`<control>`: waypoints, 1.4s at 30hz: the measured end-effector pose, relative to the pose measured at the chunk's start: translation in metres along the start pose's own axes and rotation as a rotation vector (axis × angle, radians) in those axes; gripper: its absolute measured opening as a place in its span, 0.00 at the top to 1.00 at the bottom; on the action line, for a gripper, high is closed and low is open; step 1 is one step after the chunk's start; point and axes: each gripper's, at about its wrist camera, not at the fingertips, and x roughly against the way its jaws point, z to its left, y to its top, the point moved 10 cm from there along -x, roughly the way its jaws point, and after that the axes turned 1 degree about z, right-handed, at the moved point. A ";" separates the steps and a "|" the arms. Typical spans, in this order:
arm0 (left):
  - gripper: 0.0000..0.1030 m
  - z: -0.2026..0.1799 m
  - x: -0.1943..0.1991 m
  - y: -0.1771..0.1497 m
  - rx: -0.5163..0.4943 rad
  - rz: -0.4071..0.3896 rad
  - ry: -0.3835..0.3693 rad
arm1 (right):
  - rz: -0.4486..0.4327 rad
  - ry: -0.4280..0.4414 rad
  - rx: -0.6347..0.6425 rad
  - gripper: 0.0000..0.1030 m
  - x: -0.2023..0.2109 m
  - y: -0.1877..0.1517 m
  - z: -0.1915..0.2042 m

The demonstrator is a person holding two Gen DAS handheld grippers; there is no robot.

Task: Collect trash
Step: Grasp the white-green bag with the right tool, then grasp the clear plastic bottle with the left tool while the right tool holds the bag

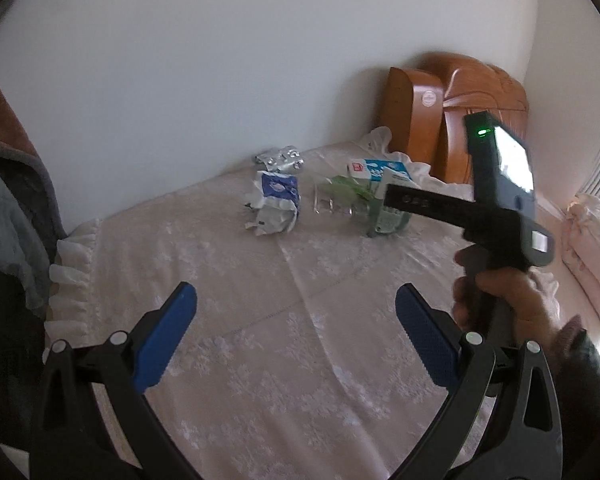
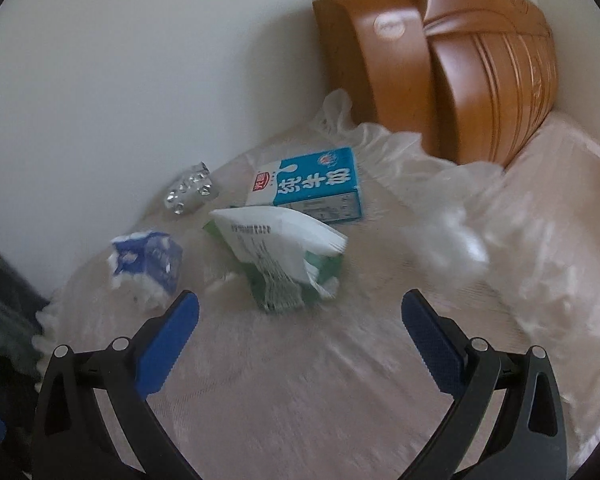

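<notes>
**Both grippers spread wide above the bed, trash ahead near the wall**

Blue-padded fingers of the left gripper (image 1: 296, 320) fill the bottom of the left wrist view, set wide apart with nothing between them, hovering over the pale lace bedspread (image 1: 260, 360). To their right, a hand (image 1: 496, 300) wraps the handle of the right gripper (image 1: 396, 200), whose dark body reaches forward and to the left so that its front end lies over the green-and-white bag (image 1: 352, 192).

In the right wrist view the right gripper (image 2: 300, 328) also has its jaws wide and empty. The green-and-white bag (image 2: 284, 256) lies just ahead of the gap between the fingers, slightly left of centre, not touched by either pad. Past it, toward the headboard, the blue-and-white milk carton (image 2: 316, 184) lies flat on the bedspread (image 2: 300, 400), its near edge tucked behind the bag. A crumpled blue-and-white wrapper (image 2: 148, 264) sits ahead of the left finger, near the bed's wall-side edge. Further along that edge, close to the white wall (image 2: 120, 80), lies a silver blister pack (image 2: 190, 192).

From the left wrist, the same cluster lies well ahead of the open jaws: the wrapper (image 1: 276, 200) on the left, the blister pack (image 1: 280, 160) behind it by the wall (image 1: 220, 60), the carton (image 1: 376, 170) on the right. A wooden headboard (image 1: 452, 120) stands in the far corner behind the frilled edge of the bedspread.
</notes>
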 end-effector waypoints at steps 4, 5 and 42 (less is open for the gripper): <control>0.07 0.008 -0.016 0.011 0.002 0.009 0.009 | 0.012 -0.004 -0.030 0.07 -0.020 0.007 0.000; 0.07 0.011 -0.020 0.012 0.007 0.013 0.010 | 0.018 0.000 -0.033 0.09 -0.023 0.008 0.001; 0.07 -0.084 -0.157 0.075 -0.825 0.012 -0.078 | 0.034 -0.009 -0.052 0.48 0.075 -0.049 -0.090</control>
